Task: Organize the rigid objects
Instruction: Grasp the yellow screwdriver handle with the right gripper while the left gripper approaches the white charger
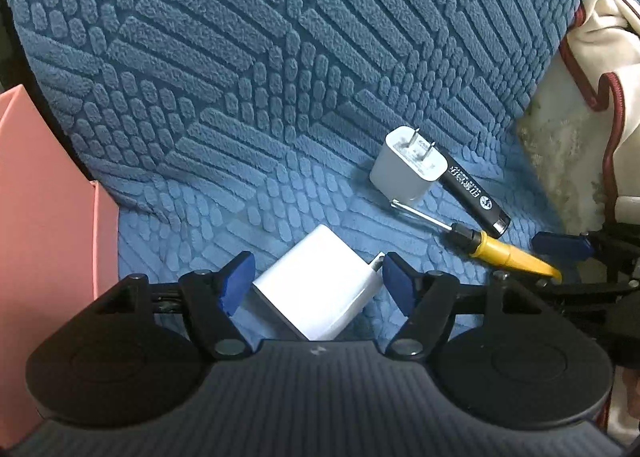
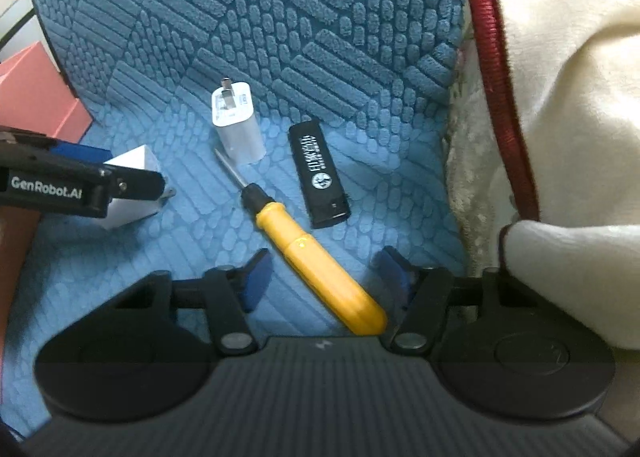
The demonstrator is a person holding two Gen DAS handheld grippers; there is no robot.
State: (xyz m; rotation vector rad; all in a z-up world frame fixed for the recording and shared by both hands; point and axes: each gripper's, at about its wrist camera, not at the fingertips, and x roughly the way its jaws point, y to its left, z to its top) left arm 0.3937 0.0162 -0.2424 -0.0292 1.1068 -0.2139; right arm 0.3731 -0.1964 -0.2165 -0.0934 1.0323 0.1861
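On the blue textured sofa seat lie a large white charger (image 1: 316, 289), a smaller white charger with prongs (image 1: 404, 165), a black lighter (image 1: 476, 193) and a yellow-handled screwdriver (image 1: 500, 251). My left gripper (image 1: 318, 281) is open, its blue pads on either side of the large charger, not closed on it. My right gripper (image 2: 324, 277) is open around the screwdriver's yellow handle (image 2: 320, 265), which lies between the fingers. The right wrist view also shows the small charger (image 2: 236, 125), the lighter (image 2: 320, 177) and the large charger (image 2: 134, 185) inside my left gripper (image 2: 132, 185).
A pink box (image 1: 44, 225) stands at the left edge of the seat, also in the right wrist view (image 2: 36, 97). A cream blanket with dark red trim (image 2: 560, 97) lies along the right side. The sofa backrest (image 1: 280, 37) rises behind the objects.
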